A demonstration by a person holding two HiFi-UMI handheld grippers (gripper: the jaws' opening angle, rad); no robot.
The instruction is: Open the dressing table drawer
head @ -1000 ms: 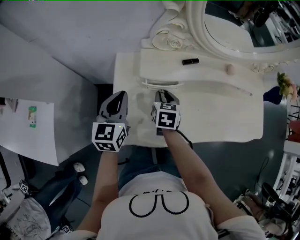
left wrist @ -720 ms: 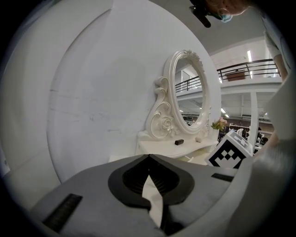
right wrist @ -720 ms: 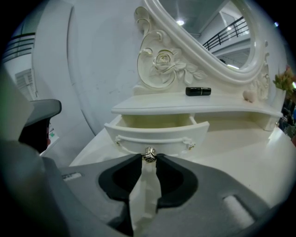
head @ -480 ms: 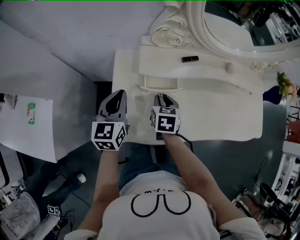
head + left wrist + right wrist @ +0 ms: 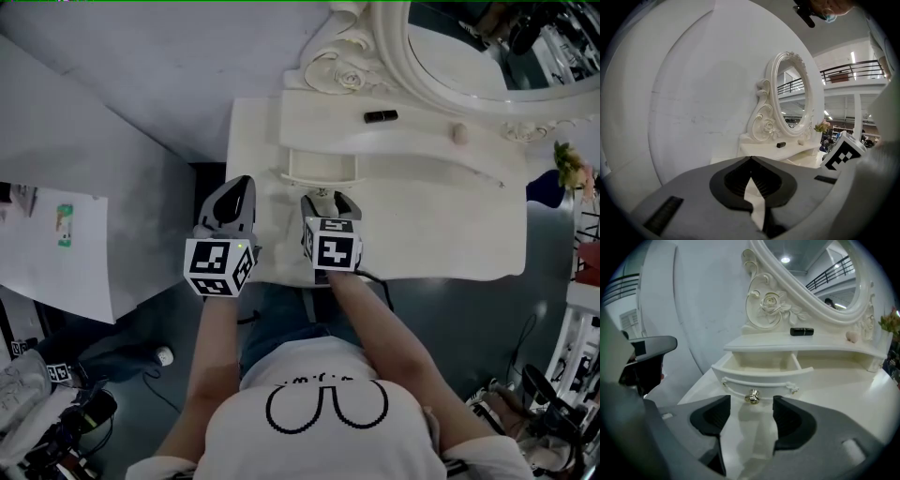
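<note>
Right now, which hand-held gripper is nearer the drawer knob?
Right hand-held gripper: jaws opening, empty, just short of the knob. Left hand-held gripper: shut, off to the knob's left.

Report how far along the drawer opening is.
Done: the drawer stands pulled out, its inside showing. In hand: the right gripper, its jaws opening, sits clear of the knob just ahead. The left gripper is shut and empty. Left: probably only backing away.

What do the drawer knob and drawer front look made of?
Drawer knob: looks like polished gold-toned metal, going by its bright glints; plated plastic is possible. Drawer front: probably painted wood or moulded resin, cream-white satin, smooth even colour, no grain showing.
</note>
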